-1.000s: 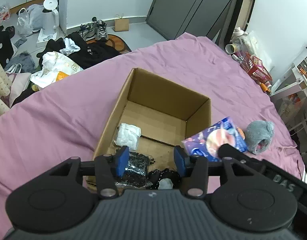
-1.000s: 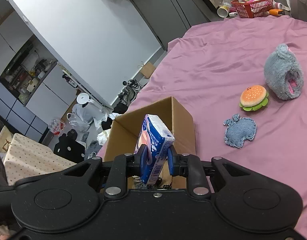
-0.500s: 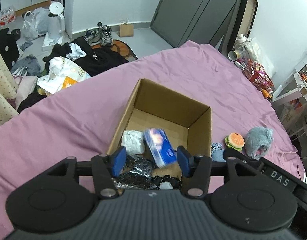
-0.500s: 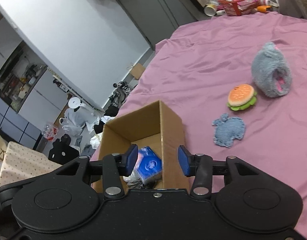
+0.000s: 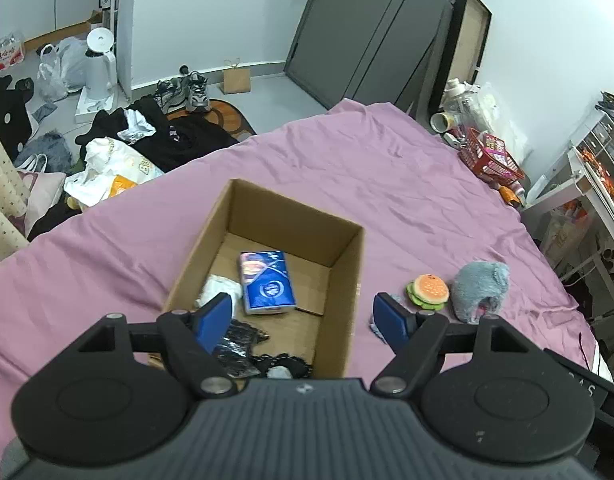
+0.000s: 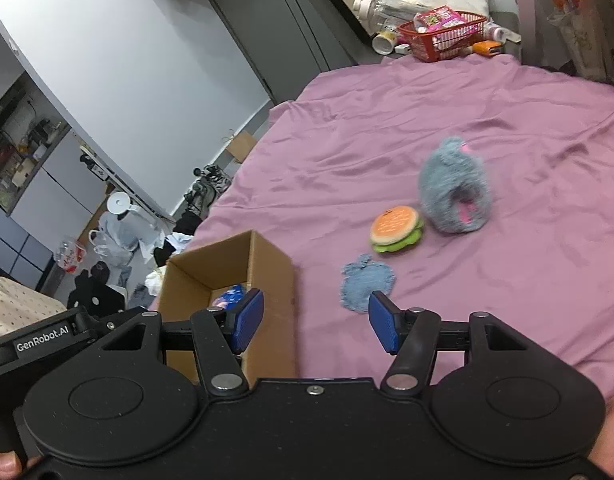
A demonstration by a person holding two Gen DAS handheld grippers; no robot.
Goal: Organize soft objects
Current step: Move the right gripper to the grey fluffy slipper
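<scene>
Cardboard box (image 5: pixel 349 280): we see it open-topped on the purple bed (image 5: pixel 347 168), left of the loose toys.
Tissue pack (image 5: pixel 267 282): blue, lying flat on the box floor.
White bundle (image 5: pixel 219 290): in the box, touching the pack's left side.
Black lacy items (image 5: pixel 243 344): at the box's near end.
Burger plush (image 6: pixel 395 225): on the bed right of the box, just beside the grey furry plush (image 6: pixel 455 186).
Denim patch (image 6: pixel 367 282): flat, between box and burger.
</scene>
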